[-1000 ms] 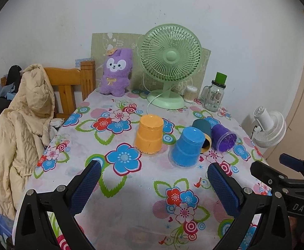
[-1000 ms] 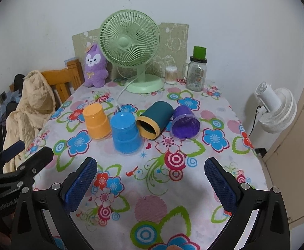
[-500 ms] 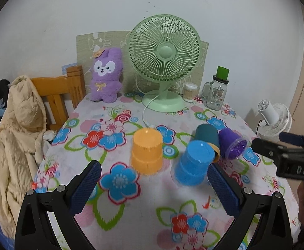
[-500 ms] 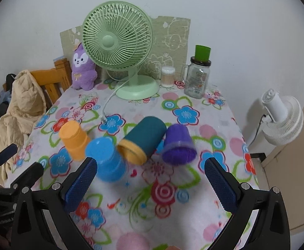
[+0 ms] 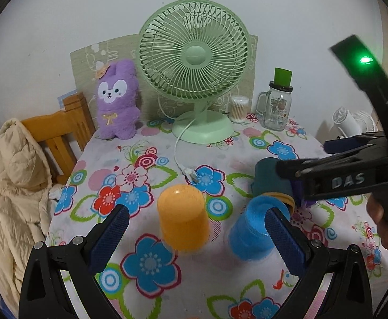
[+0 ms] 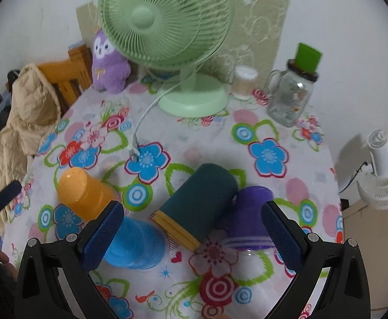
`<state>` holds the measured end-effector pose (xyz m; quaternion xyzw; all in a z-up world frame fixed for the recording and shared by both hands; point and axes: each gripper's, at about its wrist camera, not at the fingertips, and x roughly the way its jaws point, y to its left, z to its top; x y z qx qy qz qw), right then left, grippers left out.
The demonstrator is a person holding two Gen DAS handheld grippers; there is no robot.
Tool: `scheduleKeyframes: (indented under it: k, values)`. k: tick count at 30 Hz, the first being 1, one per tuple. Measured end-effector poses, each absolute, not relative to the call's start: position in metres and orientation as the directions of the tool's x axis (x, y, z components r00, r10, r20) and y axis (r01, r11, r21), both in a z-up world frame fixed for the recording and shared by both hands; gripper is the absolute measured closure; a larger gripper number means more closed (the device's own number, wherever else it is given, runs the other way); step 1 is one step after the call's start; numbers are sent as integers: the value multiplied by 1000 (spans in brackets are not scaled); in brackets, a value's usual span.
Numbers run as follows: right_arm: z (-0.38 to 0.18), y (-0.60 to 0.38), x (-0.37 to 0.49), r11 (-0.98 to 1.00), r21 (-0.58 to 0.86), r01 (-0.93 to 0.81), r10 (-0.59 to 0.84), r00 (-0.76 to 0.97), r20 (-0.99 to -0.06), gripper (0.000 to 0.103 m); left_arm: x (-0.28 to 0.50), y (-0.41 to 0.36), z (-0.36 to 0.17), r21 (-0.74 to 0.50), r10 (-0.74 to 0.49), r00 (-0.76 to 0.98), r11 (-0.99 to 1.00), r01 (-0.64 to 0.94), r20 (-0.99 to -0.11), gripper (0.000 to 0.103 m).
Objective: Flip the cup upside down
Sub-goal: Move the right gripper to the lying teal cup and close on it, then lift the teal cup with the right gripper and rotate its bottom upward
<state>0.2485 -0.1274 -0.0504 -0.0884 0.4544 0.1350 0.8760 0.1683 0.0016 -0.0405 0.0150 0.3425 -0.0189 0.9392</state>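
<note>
A dark teal cup (image 6: 199, 202) with a yellow rim lies on its side on the flowered tablecloth, between the fingers of my open right gripper (image 6: 191, 236). A purple cup (image 6: 249, 220) lies on its side to its right. A blue cup (image 6: 135, 247) and an orange cup (image 6: 85, 194) stand upside down to its left. In the left wrist view, my open, empty left gripper (image 5: 194, 234) hovers around the orange cup (image 5: 183, 223), with the blue cup (image 5: 249, 234) by its right finger. The right gripper's body partly hides the teal cup (image 5: 271, 180).
A green desk fan (image 5: 194, 66) stands at the back with its cord (image 5: 180, 154) trailing over the table. A purple plush (image 5: 117, 101), a cotton-swab jar (image 5: 238, 109) and a glass mug jar (image 5: 277, 106) line the wall. A chair with a beige jacket (image 5: 16, 186) stands left; a white fan (image 6: 382, 170) right.
Both grippers have moved forward and down toward the cups. The right gripper now straddles the teal cup; the left one now frames the orange cup. The cups have not moved.
</note>
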Motion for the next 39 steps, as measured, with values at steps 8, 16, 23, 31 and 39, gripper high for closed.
scheduleKeyframes:
  k: [8,16,23,31,39]
  values:
    - [-79,-121,289,952,19,-306,158,438,-885,0,178,2,-47,18,-21,753,999,44,-658,0]
    - [-109,-117,315,956,54,-289,148,314,-938,1,184,-7,-48,18,-39,746,997,69,-665,0]
    - [-131,-115,332,965,50,-256,119,260,-958,4,183,-10,-47,17,-41,747,997,69,-664,0]
    - [-137,-107,336,958,31,-286,107,254,-961,30,178,-6,-47,6,-38,747,998,56,-663,0]
    - [-123,-103,327,954,49,-296,138,286,-948,32,170,-1,-43,-9,-37,754,999,41,-656,0]
